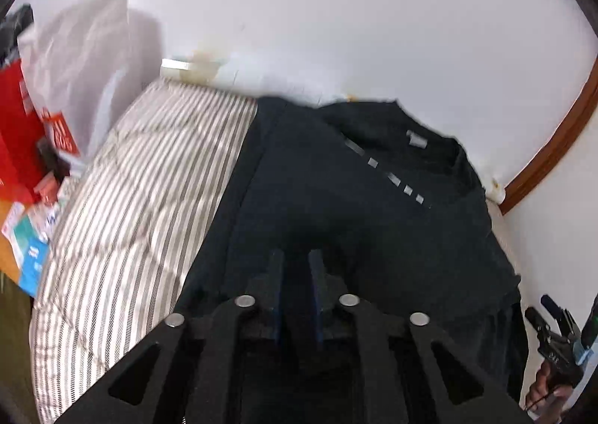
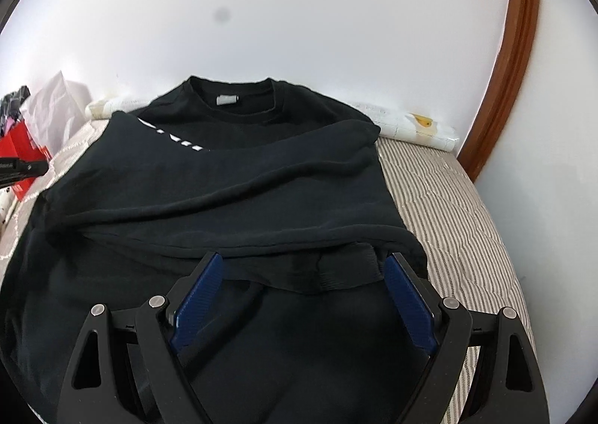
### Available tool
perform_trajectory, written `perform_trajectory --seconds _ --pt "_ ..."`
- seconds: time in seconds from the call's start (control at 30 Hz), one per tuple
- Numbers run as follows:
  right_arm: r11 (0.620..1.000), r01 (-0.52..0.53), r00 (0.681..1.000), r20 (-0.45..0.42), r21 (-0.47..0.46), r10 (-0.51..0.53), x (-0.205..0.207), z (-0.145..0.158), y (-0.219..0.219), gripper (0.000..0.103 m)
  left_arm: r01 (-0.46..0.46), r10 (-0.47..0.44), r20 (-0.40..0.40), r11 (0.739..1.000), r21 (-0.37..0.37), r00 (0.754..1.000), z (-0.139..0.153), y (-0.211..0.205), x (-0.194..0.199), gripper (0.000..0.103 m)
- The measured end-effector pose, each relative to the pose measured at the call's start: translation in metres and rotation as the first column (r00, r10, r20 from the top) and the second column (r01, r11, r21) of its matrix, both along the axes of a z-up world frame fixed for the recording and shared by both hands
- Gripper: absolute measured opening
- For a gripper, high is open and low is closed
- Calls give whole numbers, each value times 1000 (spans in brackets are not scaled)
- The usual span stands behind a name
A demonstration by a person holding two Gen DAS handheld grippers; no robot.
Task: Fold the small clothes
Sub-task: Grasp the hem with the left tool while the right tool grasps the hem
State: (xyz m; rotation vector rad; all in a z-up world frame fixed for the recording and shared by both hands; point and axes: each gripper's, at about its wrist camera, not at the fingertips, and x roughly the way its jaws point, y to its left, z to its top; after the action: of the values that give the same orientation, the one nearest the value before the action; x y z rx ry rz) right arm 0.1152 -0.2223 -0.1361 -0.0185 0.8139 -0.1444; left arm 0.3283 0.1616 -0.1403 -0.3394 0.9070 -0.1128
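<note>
A black sweatshirt (image 2: 231, 192) with white print and a grey neck label lies on a striped bed cover, its sides folded in over the middle. It also shows in the left wrist view (image 1: 355, 200). My right gripper (image 2: 302, 259) is open, its blue pads (image 2: 198, 297) spread over a ribbed cuff lying on the shirt's lower part. My left gripper (image 1: 297, 256) has its jaws nearly closed with black shirt fabric between them; the cloth hides the contact. The right gripper shows at the lower right of the left wrist view (image 1: 557, 315).
The striped bed cover (image 1: 142, 192) extends left of the shirt and right of it (image 2: 456, 222). A white wall is behind. Red and white bags and boxes (image 1: 22, 132) stand at the left. A curved brown wooden frame (image 2: 501, 69) is at the right.
</note>
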Motion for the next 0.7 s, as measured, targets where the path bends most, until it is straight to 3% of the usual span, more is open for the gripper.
perform_trajectory --seconds 0.1,0.2,0.37,0.43,0.53,0.7 --pt "1000 2 1000 -14 -12 -2 3 -5 1 87 24 -25 -38 999 -27 999 -15 1 0 39" --pt "1000 3 1000 -25 -19 -4 4 -9 2 87 50 -51 -53 998 -25 997 -27 -8 4 40" --pt "999 10 999 -46 -47 -13 4 -19 2 87 70 -71 -70 997 -25 995 -39 -22 15 59" --pt "998 19 999 -48 -53 -21 3 -22 -2 87 75 -74 -66 997 19 995 -37 -31 15 55" --pt "998 48 997 -64 -46 -51 6 -28 -14 87 81 -76 -55 993 85 996 -33 -41 14 21" --pt "996 84 993 -82 -1 -84 8 -32 -36 81 91 -96 43 990 107 994 1 -41 3 14"
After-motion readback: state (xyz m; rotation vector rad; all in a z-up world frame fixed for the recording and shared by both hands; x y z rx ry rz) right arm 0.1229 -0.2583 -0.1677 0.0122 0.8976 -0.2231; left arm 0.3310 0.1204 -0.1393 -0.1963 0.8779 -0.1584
